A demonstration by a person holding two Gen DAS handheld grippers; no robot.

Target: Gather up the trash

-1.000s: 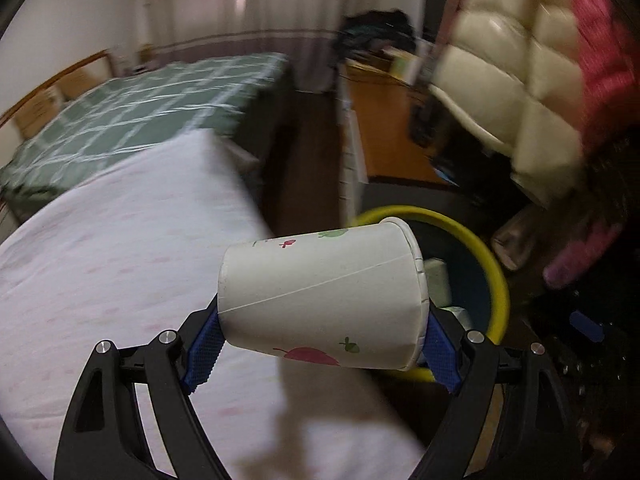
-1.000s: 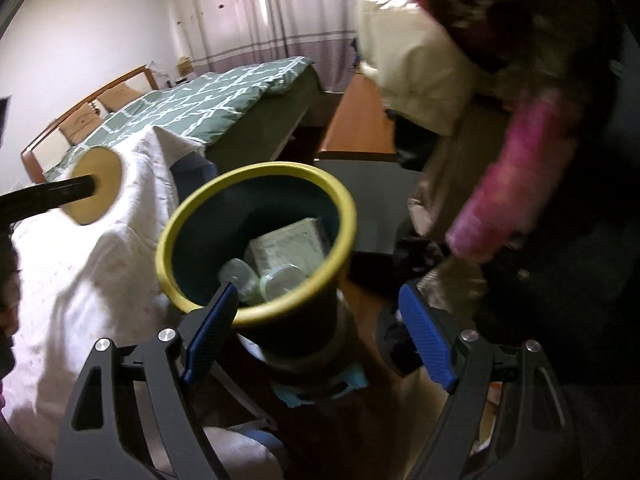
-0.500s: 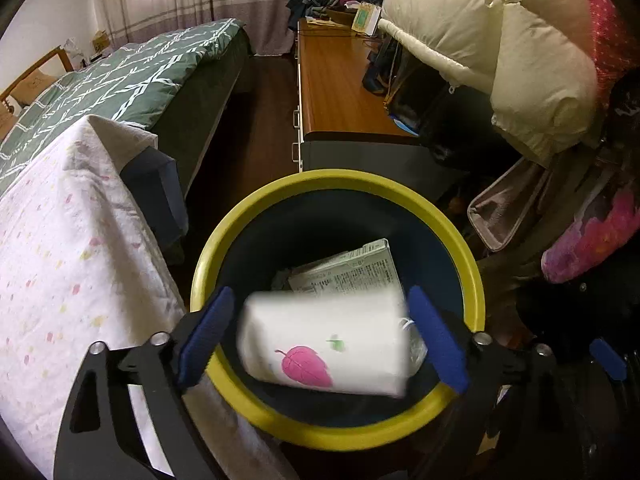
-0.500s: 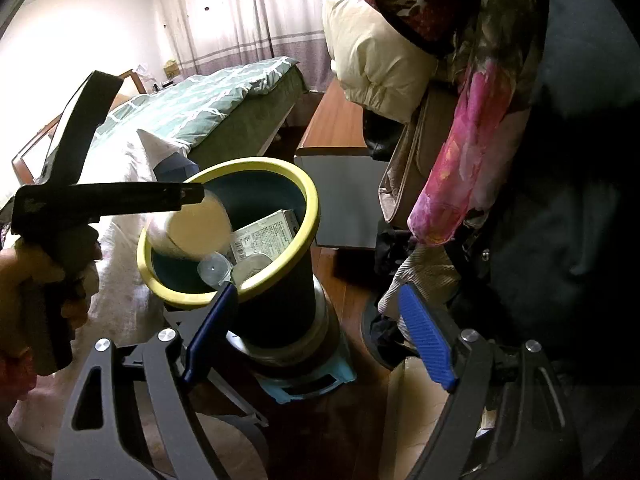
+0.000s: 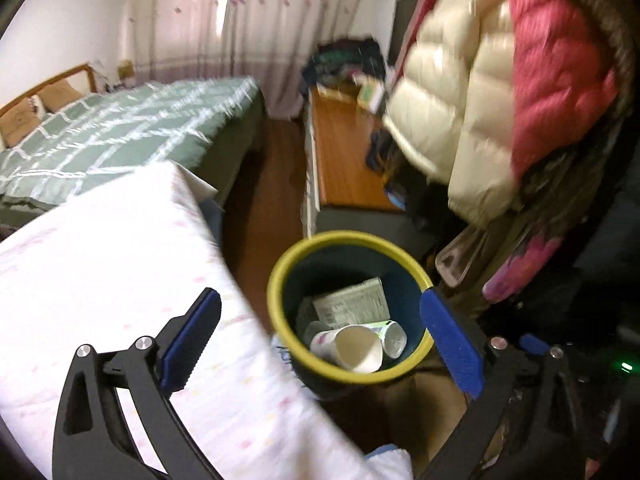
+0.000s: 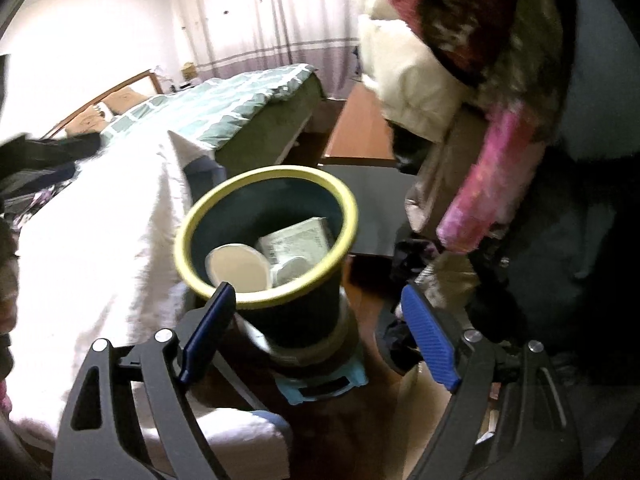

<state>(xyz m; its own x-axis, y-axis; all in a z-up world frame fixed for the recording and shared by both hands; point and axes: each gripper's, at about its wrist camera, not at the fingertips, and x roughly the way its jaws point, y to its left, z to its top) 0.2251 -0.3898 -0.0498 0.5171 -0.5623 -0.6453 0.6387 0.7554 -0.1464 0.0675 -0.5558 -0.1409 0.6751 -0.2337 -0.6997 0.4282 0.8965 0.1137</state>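
- Our left gripper [image 5: 320, 336] stands released; its jaws have just been opening and nothing sits between the blue ribbed pads
- Our right gripper [image 6: 320, 328] is also spread wide and empty; the bin's dark wall fills the gap between its jaws
- The paper cup [image 5: 347, 347] lies on its side inside the trash bin [image 5: 280, 276], ahead of the left jaws and below them, mouth turned toward us
- We judge the cup light and thin-walled, easily crushed; grip across the body, near the stiffer rolled rim
- Beside it rest a printed carton [image 5: 352, 304] and a second small cup [image 5: 394, 338], both probably light
- The bin is round, rigid-looking, dark blue with a yellow rim
- The white cloth [image 5: 100, 280], left of the left jaws, looks soft and faintly speckled
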